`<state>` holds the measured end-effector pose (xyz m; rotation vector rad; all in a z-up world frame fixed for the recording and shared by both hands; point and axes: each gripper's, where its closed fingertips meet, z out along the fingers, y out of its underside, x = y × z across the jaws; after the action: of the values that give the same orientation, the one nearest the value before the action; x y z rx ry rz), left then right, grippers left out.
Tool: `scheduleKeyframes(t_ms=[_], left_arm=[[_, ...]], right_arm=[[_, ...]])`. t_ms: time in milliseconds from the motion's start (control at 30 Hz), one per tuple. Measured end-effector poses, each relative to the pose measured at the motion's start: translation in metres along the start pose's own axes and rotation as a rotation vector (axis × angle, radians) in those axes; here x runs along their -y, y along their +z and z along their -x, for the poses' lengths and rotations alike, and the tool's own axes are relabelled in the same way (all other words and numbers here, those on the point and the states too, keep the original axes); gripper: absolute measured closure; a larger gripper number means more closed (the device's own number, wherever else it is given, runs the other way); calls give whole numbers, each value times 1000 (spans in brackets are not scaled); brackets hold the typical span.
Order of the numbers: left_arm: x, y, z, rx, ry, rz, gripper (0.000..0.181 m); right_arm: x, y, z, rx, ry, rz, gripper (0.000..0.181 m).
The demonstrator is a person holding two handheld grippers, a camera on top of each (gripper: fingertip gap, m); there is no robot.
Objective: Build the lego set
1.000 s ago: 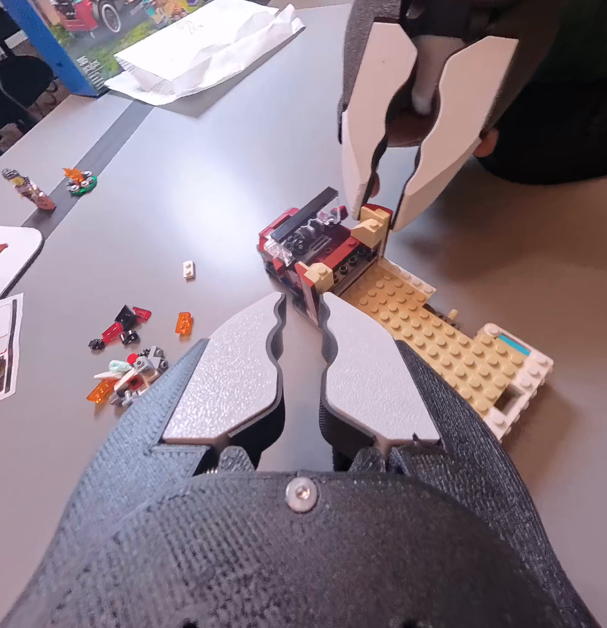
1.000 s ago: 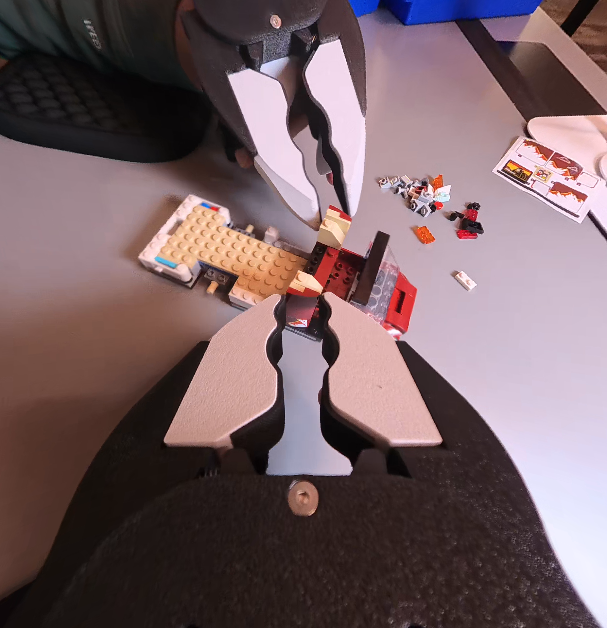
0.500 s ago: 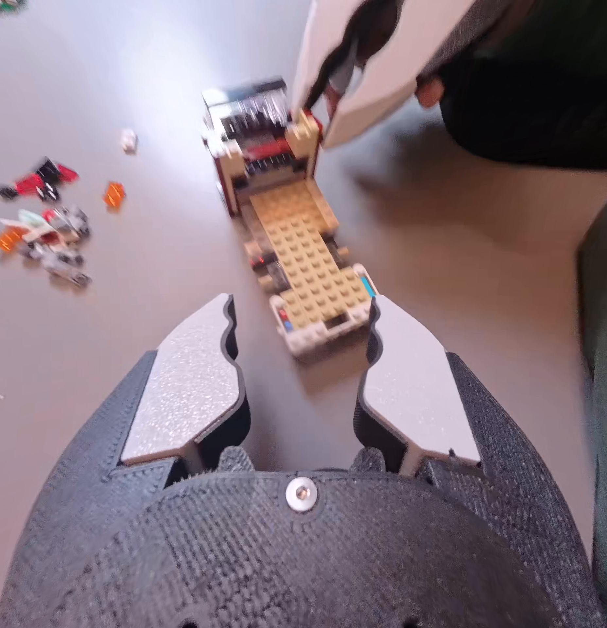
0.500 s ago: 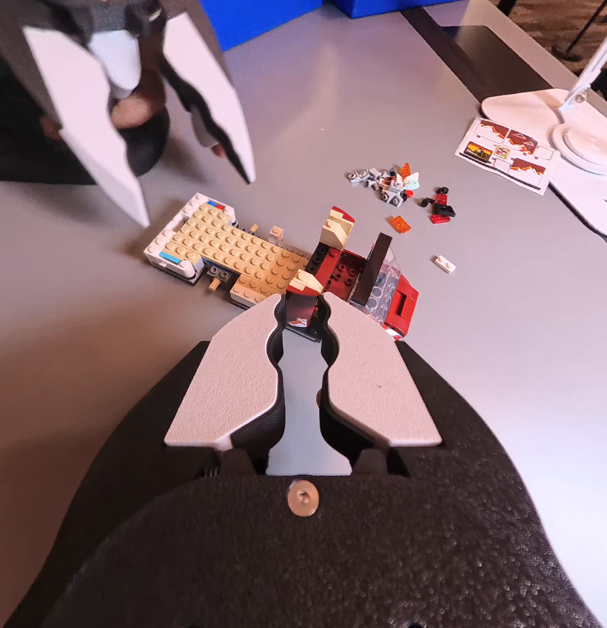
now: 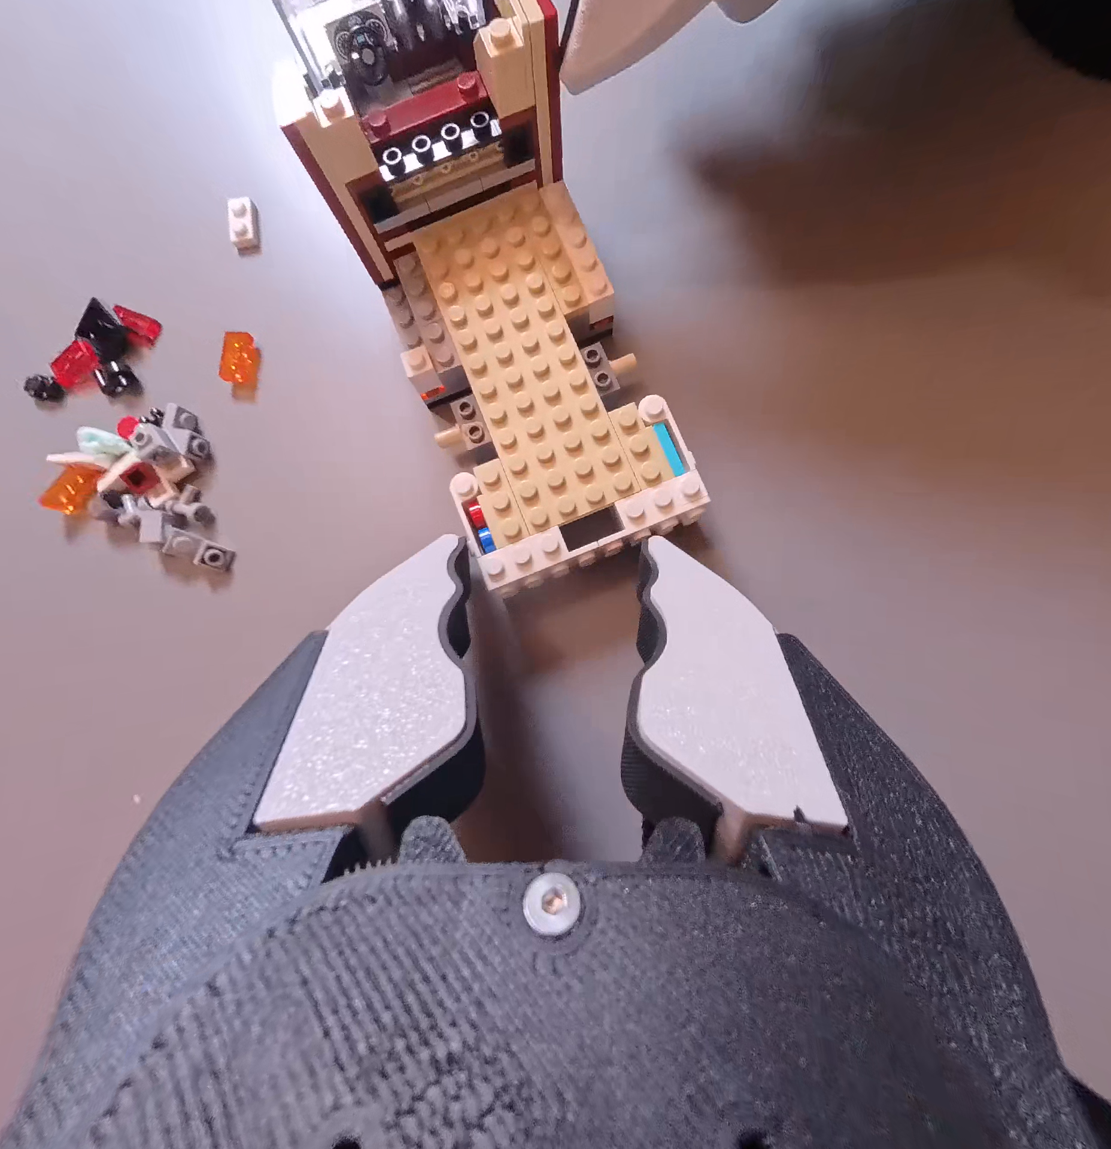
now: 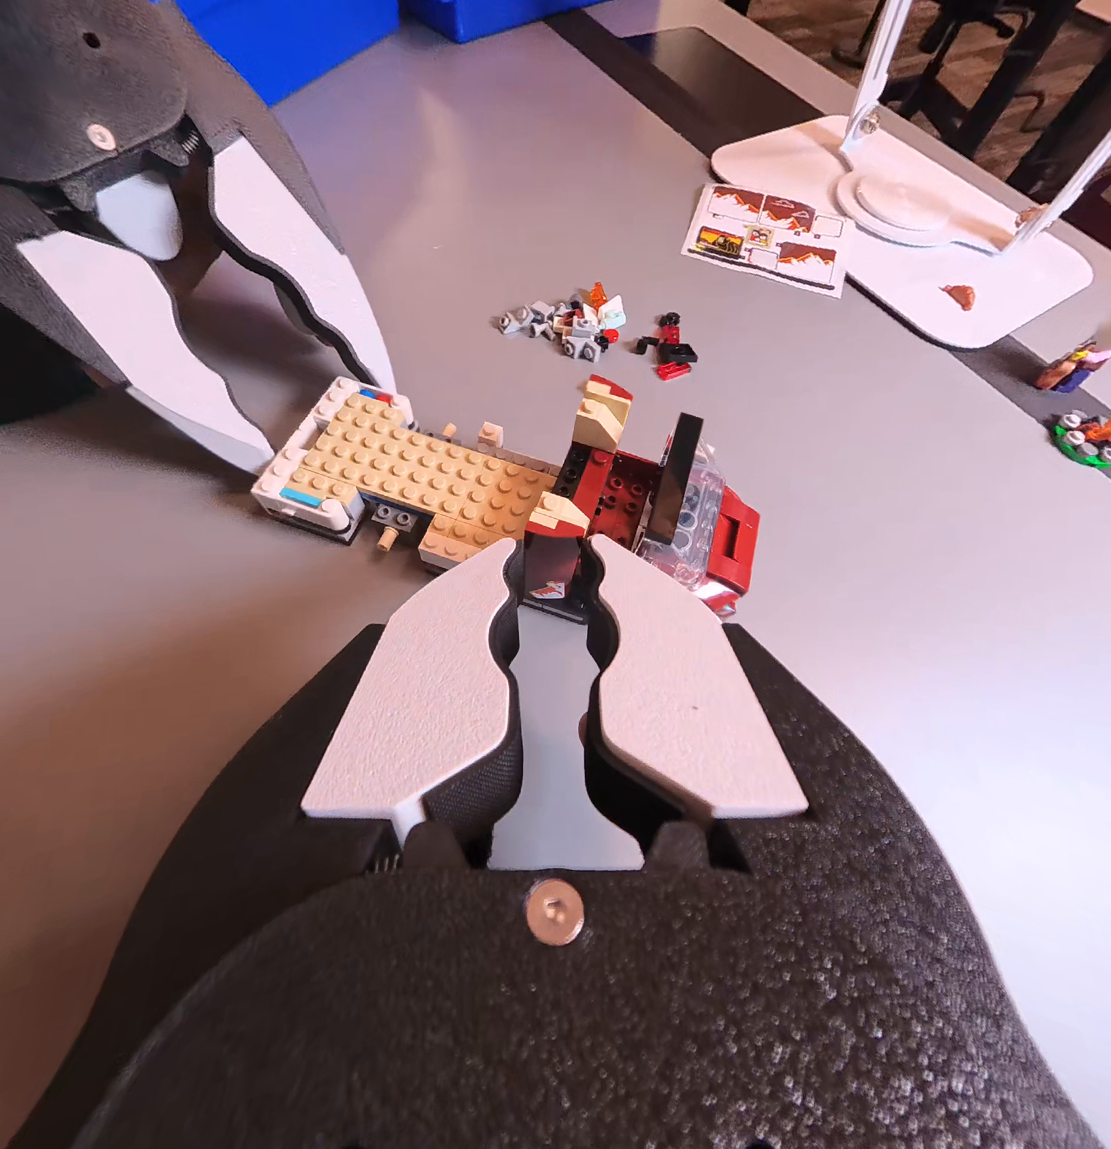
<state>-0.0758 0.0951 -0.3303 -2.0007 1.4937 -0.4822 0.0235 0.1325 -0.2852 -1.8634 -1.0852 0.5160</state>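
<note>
Securing the tan-and-red brick vehicle [image 6: 478, 491]

Right gripper [image 6: 553, 553] clamps its dark-red cab side; left gripper [image 5: 553, 550], fingers apart, should close squarely across the white rear edge.

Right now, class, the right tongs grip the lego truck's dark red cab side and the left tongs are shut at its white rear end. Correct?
No: the left tongs are open, tips flanking the white rear end of the lego truck, as the left wrist view shows. The rest holds.
</note>
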Motion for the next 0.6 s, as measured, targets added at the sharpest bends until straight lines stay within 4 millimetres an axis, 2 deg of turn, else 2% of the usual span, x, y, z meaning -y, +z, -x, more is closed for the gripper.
scheduleKeyframes(t_ms=[200,267,333,400,467,600], left_arm=[[0,2,22,-81,45,-28,128],[2,0,25,-113,21,-78,118],[15,-9,29,-131,-28,-221,117],[25,-21,36,-111,-71,-350,119],[34,-34,49,-34,-85,-465,125],[51,-59,74,137,-125,-618,134]], right_arm=[[4,-2,-6,-14,14,-12,163],[14,-14,-2,24,3,-21,156],[38,-32,-11,5,-2,-103,156],[68,-50,-30,-58,-12,-217,156],[92,-57,-58,-147,-32,-287,156],[143,-48,-120,-286,-40,-400,156]])
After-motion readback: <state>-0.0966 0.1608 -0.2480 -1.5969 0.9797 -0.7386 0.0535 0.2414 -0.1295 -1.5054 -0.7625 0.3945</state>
